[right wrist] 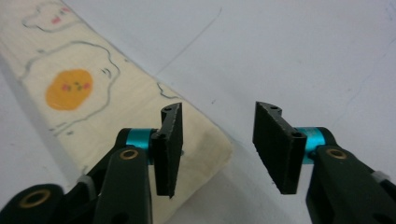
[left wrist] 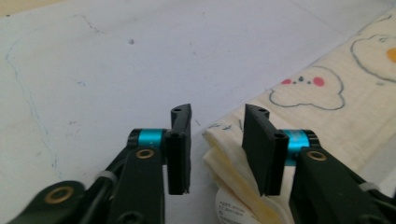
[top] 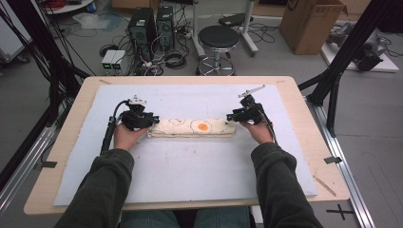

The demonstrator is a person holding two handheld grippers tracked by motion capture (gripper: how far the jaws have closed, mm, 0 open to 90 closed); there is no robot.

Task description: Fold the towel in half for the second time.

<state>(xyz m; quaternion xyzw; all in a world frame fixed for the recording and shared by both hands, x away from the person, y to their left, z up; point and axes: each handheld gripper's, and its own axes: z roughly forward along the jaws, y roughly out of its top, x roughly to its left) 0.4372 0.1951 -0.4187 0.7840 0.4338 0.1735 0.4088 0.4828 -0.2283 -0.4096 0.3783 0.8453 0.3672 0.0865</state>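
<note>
Both forearms, in dark green sleeves, are seen coming up from the bottom of the high view and bending inward toward the middle of the frame. The left gripper (top: 151,119) is held low at the left end of a folded cream cloth (top: 192,127), and the right gripper (top: 230,116) is held at its right end; each points inward along the cloth.

In the left gripper view the jaws are parted, with the layered corner of the cloth (left wrist: 322,112) lying between them at lower centre, not pressed by either pad. In the right gripper view the jaws are likewise apart; the end of the cloth (right wrist: 116,116) is seen under and beside the left jaw, while bare white mat is seen between the jaws. Nothing is gripped by either.

The cloth is laid as a long narrow strip at the centre of the high view, printed with fried-egg drawings, on a white mat (top: 190,175) that covers a wooden table (top: 304,109). Beyond the table, at the top of the frame, a black round stool (top: 218,37), two computer towers (top: 151,26) and a cardboard box (top: 311,23) are seen on the floor.
</note>
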